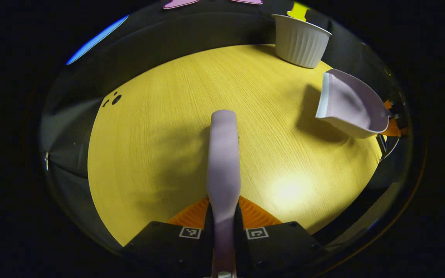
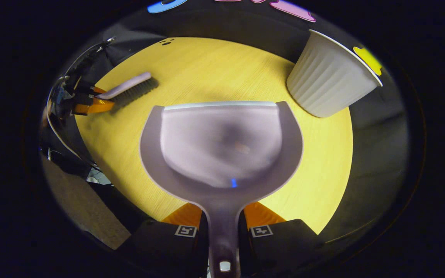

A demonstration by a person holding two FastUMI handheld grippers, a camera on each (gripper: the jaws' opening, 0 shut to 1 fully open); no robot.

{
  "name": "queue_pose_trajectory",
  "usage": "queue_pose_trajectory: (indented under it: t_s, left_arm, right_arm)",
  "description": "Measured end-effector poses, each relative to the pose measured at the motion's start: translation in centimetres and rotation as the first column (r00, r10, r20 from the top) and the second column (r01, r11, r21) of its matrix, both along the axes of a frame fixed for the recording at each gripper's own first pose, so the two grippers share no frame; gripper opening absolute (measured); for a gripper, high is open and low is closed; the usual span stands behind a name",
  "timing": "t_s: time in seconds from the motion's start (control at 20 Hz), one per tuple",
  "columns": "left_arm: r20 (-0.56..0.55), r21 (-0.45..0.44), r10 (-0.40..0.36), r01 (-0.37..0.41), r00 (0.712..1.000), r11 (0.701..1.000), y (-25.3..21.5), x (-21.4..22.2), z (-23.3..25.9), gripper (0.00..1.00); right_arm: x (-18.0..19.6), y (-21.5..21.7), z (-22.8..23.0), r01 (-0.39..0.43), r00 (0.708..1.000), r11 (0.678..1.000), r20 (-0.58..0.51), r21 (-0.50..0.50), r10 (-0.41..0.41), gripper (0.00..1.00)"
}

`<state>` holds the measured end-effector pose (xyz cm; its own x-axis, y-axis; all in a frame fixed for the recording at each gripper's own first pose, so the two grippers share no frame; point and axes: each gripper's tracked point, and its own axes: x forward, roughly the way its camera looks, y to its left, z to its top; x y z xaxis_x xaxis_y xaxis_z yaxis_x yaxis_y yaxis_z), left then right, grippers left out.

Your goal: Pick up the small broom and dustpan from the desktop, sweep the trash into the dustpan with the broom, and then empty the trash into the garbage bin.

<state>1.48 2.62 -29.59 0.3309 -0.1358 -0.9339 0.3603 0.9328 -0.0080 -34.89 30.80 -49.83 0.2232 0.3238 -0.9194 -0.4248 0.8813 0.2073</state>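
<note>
My right tongs (image 2: 222, 227) grip the dustpan (image 2: 222, 143), left tongs (image 1: 222, 227) the broom (image 1: 223, 154); garbage bin (image 2: 328, 77) at one o'clock of the pan.

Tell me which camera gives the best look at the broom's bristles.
The right gripper view: there the small broom lies side-on over the tabletop, so its dark bristles show along the underside. In the left gripper view the broom appears from behind along its back, held between the left tongs, with the bristles hidden.
</note>
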Motion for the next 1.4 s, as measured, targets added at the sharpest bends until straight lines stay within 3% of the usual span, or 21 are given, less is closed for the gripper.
queue_pose_trajectory:
  t_s: [0.1, 0.4, 0.45, 0.95, 1.2, 1.4]
  left_arm:
    - [-0.004, 0.013, -0.004, 0.004, 1.000, 1.000, 0.0, 0.1, -0.2, 0.28]
    - [0.012, 0.046, 0.005, -0.006, 1.000, 0.999, 0.9, 0.8, -0.2, 0.27]
    - [0.017, 0.050, 0.003, -0.004, 1.000, 0.999, 1.1, 1.2, -0.2, 0.33]
    - [0.043, 0.070, 0.017, -0.020, 0.999, 0.997, 1.9, 0.3, 1.9, 0.40]
    - [0.142, 0.046, 0.035, -0.042, 0.989, 0.998, 1.8, 1.0, 6.4, 0.40]
    - [0.295, -0.052, 0.075, -0.063, 0.953, 0.997, -0.1, 3.0, 11.2, 0.40]
  right_arm:
    - [0.2, 0.5, -0.9, 0.010, 1.000, 1.000, 0.004, -0.005, -0.010, 0.34]
    - [0.6, 1.3, -1.8, 0.084, 0.996, 0.996, -0.008, 0.044, -0.083, 0.41]
    - [0.2, 1.0, -2.1, 0.092, 0.996, 0.995, -0.003, 0.047, -0.092, 0.39]
    - [-0.3, -0.2, 1.0, 0.087, 0.996, 0.994, 0.023, 0.071, -0.089, 0.42]
    - [0.3, -0.5, 5.3, 0.136, 0.985, 0.980, 0.089, 0.146, -0.150, 0.41]
    - [1.6, -0.9, 9.3, 0.181, 0.957, 0.959, 0.184, 0.217, -0.223, 0.41]
